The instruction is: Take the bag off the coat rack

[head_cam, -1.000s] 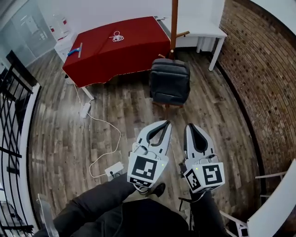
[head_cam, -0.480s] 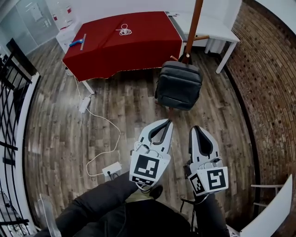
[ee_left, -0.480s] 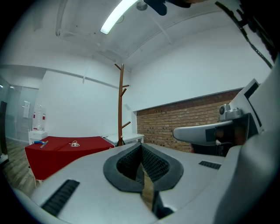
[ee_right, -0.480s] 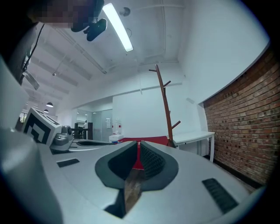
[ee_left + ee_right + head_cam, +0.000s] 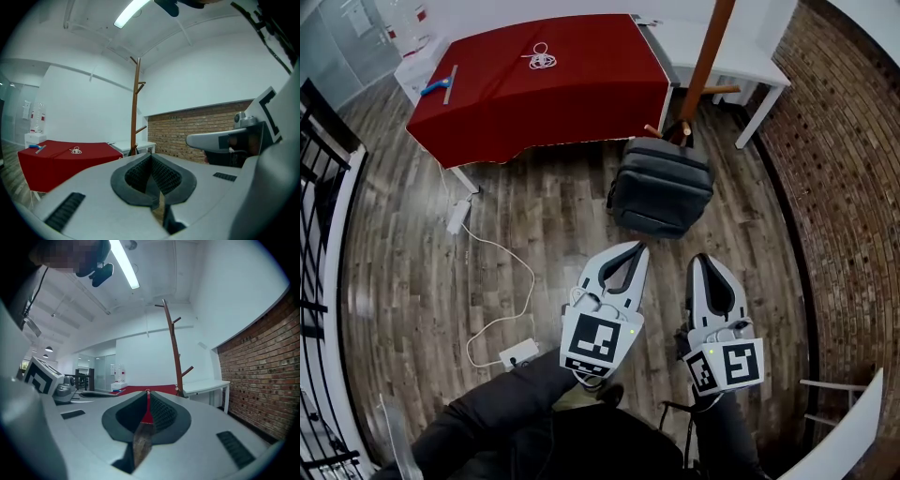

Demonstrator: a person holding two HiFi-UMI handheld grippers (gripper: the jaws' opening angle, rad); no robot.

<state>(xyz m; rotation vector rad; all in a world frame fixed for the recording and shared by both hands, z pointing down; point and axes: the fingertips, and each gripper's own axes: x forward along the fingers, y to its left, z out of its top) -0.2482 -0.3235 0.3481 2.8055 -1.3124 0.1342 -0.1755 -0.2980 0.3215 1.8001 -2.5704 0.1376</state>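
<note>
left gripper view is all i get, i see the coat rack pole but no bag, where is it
Observer: In the head view the bag, a dark backpack, sits low against the foot of the coat rack. It is hidden in your view.
Operator: am i touching it yet
Observer: No. The left hand-held gripper and the right hand-held gripper are both short of it, with wooden floor between.
Operator: anything lying on that floor
Observer: A white cable trails across it off to your left and ends at a white plug block.
</note>
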